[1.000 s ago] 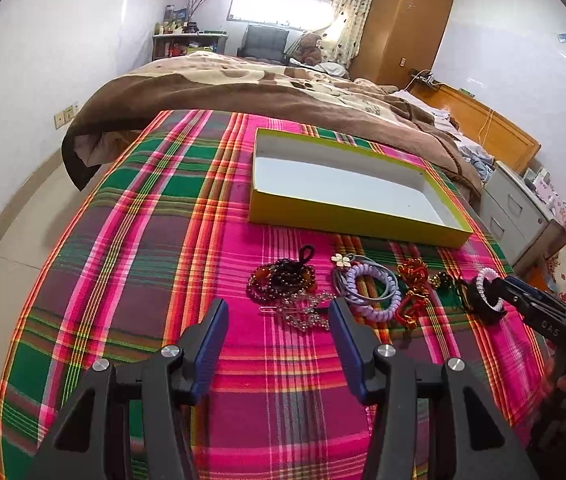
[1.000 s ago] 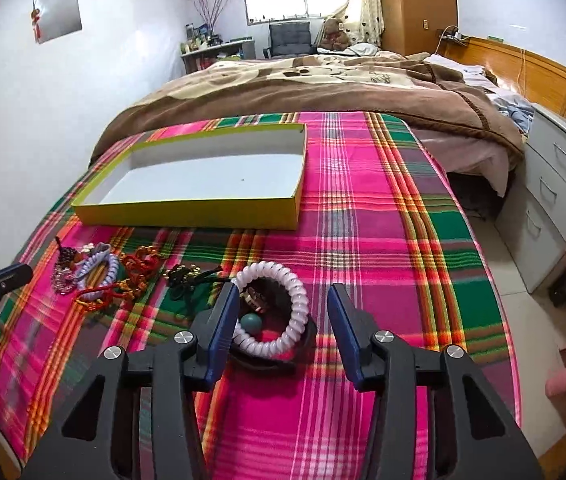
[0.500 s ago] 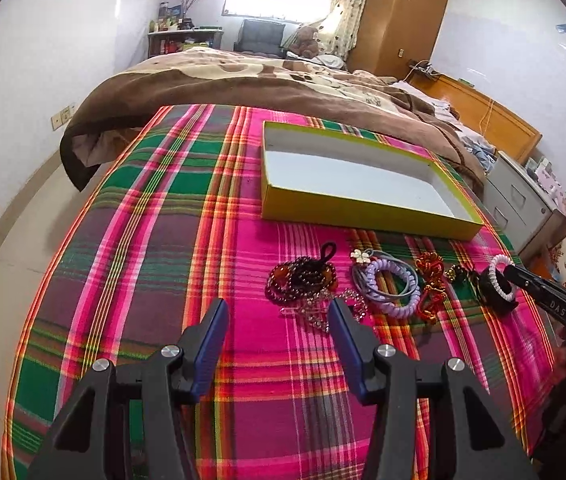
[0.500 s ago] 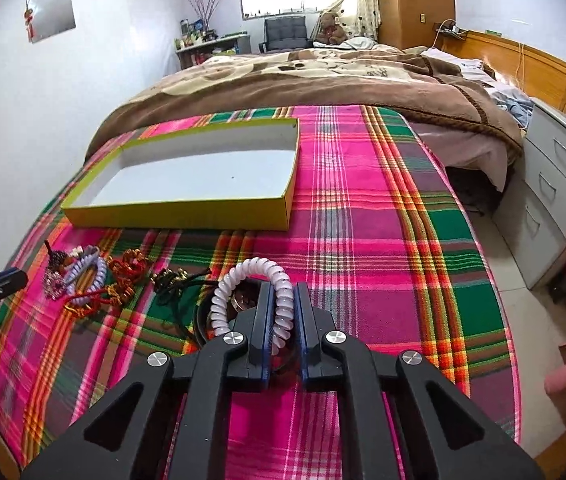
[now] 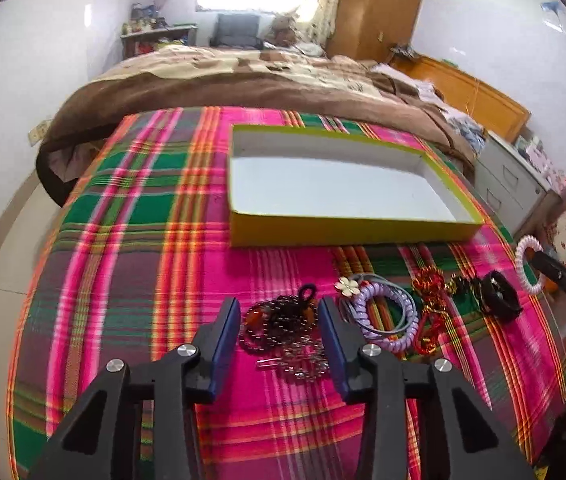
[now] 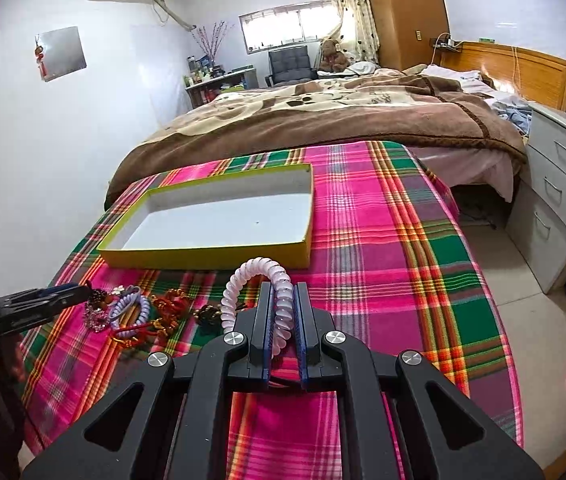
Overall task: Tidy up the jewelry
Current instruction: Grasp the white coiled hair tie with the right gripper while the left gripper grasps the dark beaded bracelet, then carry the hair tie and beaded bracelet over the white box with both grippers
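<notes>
A yellow box [image 5: 347, 232] with a white inside lies empty on the plaid cloth [image 5: 131, 240]. In front of it is a row of jewelry: dark bead bracelets [image 5: 279, 320], a sparkly clip [image 5: 299, 364], a purple coil tie [image 5: 383, 316], a red-gold knot [image 5: 429, 304] and a black band [image 5: 499, 296]. My left gripper [image 5: 279, 320] straddles the bead bracelets, its jaws closing, pads not pressing them. My right gripper [image 6: 283, 304] is shut on a white coil hair tie [image 6: 259, 276], held just above the cloth, right of the row. The box [image 6: 203, 254] lies beyond it.
A brown blanket [image 6: 323, 120] covers the bed behind the cloth. White drawers [image 6: 555, 200] and tiled floor [image 6: 515, 280] lie to the right. The left gripper [image 6: 79, 292] shows at the left edge of the right wrist view. A wardrobe [image 5: 375, 8] stands at the back.
My right gripper closed on the white coil tie and raised it off the cloth. My left gripper moved forward over the bead bracelets and its jaws narrowed.
</notes>
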Available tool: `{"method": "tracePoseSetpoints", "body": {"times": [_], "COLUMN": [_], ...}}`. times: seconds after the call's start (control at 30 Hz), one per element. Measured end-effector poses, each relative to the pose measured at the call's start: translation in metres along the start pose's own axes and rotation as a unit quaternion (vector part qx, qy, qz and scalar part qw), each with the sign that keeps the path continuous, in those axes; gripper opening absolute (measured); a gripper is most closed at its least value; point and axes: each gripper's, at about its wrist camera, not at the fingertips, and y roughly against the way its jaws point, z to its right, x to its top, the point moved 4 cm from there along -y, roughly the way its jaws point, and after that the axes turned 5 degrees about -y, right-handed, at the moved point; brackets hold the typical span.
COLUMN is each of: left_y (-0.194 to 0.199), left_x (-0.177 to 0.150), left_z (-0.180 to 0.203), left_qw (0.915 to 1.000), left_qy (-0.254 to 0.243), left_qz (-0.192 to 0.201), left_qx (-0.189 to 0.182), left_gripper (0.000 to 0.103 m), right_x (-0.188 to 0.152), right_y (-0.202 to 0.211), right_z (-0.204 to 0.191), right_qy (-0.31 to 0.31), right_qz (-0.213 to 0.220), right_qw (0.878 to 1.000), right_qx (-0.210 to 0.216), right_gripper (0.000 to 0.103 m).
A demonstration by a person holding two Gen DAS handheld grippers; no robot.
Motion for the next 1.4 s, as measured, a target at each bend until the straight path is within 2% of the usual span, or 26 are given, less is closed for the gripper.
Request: {"method": "tracePoseSetpoints", "body": {"times": [0.07,0.3,0.43,0.57,0.6,0.67,1.03,1.4], "left_y": [-0.008,-0.023,-0.024,-0.025,-0.026,-0.025,-0.022,-0.002], "left_x": [0.000,0.005,0.005,0.004,0.003,0.003,0.003,0.004], "left_z": [0.002,-0.006,-0.011,-0.006,-0.004,-0.003,-0.002,-0.002], "left_qw": [0.9999,0.9988,0.9988,0.9983,0.9982,0.9981,0.9980,0.9984], "left_qy": [-0.004,0.001,0.006,-0.013,-0.019,-0.020,-0.025,-0.022], "left_qz": [-0.012,-0.026,-0.026,-0.029,-0.029,-0.027,-0.015,0.018], "left_qx": [-0.002,0.041,0.040,0.048,0.049,0.051,0.056,0.049], "left_gripper": [0.041,0.042,0.042,0.040,0.037,0.025,0.008,0.007], "right_x": [-0.001,-0.005,-0.006,-0.006,-0.006,-0.006,-0.009,-0.006], "right_y": [0.000,-0.003,-0.004,-0.004,-0.004,-0.005,-0.005,-0.003], "right_z": [-0.002,-0.007,-0.010,-0.012,-0.012,-0.013,-0.016,-0.016], "right_qy": [-0.002,-0.001,-0.001,-0.001,0.000,0.001,0.003,0.000], "right_qz": [0.000,-0.004,-0.004,-0.004,-0.005,-0.005,-0.006,-0.003], "right_qw": [1.000,1.000,1.000,1.000,1.000,1.000,1.000,1.000], "right_qx": [0.003,0.010,0.013,0.016,0.017,0.014,0.013,0.016], "right_gripper": [0.010,0.010,0.010,0.010,0.010,0.010,0.010,0.010]}}
